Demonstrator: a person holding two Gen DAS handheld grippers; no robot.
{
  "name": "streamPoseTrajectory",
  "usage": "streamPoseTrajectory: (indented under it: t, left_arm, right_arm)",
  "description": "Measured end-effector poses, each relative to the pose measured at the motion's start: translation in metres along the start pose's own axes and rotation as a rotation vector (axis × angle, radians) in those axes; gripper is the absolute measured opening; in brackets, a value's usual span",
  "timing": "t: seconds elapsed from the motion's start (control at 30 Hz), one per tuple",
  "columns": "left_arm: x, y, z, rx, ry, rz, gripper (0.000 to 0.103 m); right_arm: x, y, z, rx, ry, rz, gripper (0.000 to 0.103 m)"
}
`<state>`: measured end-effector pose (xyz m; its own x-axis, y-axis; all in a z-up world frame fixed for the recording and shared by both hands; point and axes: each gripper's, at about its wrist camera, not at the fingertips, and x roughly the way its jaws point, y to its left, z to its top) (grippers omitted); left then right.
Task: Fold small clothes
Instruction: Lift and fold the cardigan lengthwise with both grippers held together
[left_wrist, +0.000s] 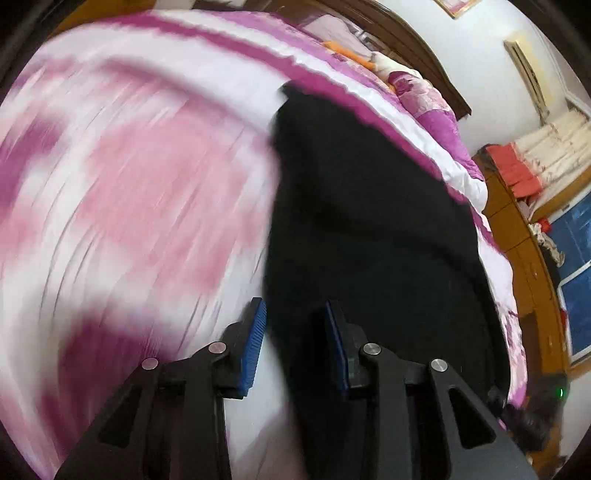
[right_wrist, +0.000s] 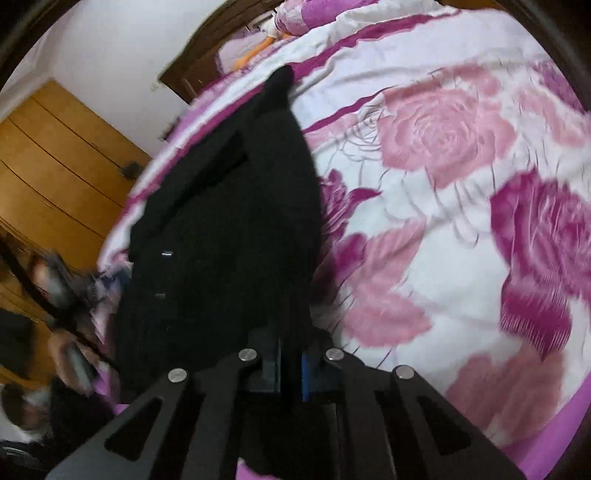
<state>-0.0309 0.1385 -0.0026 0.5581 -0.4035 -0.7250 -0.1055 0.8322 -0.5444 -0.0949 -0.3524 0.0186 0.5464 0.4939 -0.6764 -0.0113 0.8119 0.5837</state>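
Right tongs (right_wrist: 290, 369) clamped on black garment (right_wrist: 229, 221) | left tongs (left_wrist: 295, 343) agape

The left wrist view looks forward between its own fingers, close above the rose-print bedspread (left_wrist: 129, 192), facing the headboard (left_wrist: 424, 59) and a window at right. The right wrist view sits equally close, facing the same headboard (right_wrist: 192, 70) with a wooden wardrobe (right_wrist: 55, 155) at left. Both share the black garment (left_wrist: 369, 221) (right_wrist: 229, 221) (and the bedspread (right_wrist: 443, 221)).
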Motion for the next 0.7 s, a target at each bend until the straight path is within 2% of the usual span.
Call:
streamPoseTrajectory:
  t: [0.07,0.13,0.2,0.27,0.3,0.37,0.43,0.53,0.63,0.7]
  left_arm:
    - [-0.017,0.001,-0.026,-0.003,0.006,-0.043,0.028]
    - [-0.020,-0.003,-0.041,0.003,0.067,-0.098,0.030]
    - [-0.012,-0.014,-0.047,0.030,0.113,-0.140,0.031]
    - [-0.010,-0.018,-0.045,0.027,0.107,-0.154,0.030]
    - [-0.007,-0.019,-0.042,0.011,0.113,-0.201,0.028]
    - [-0.001,-0.016,-0.042,-0.035,0.146,-0.300,0.005]
    - [0.000,-0.012,-0.044,-0.095,0.154,-0.337,0.003]
    - [-0.017,0.003,-0.045,-0.159,0.094,-0.390,0.002]
    - [-0.037,0.013,-0.040,-0.176,0.052,-0.405,0.002]
    - [-0.042,0.012,-0.037,-0.147,0.040,-0.377,0.002]
  right_arm:
    - [-0.007,0.004,-0.006,0.000,-0.002,0.027,0.005]
    - [-0.011,0.010,-0.011,-0.004,0.009,0.050,0.005]
    - [-0.011,0.012,-0.018,-0.028,0.021,0.014,0.004]
    - [-0.007,0.009,-0.018,-0.023,0.018,-0.036,0.005]
    - [-0.004,0.003,-0.017,0.012,0.022,-0.038,0.005]
    - [0.000,-0.006,-0.015,0.051,0.012,-0.010,0.020]
    - [0.000,-0.012,-0.014,0.060,-0.013,0.036,0.023]
    - [0.002,-0.015,-0.014,0.101,-0.010,0.082,0.006]
    - [-0.011,-0.014,-0.013,0.124,-0.041,0.145,0.005]
    - [-0.021,-0.016,-0.012,0.152,-0.067,0.172,0.005]
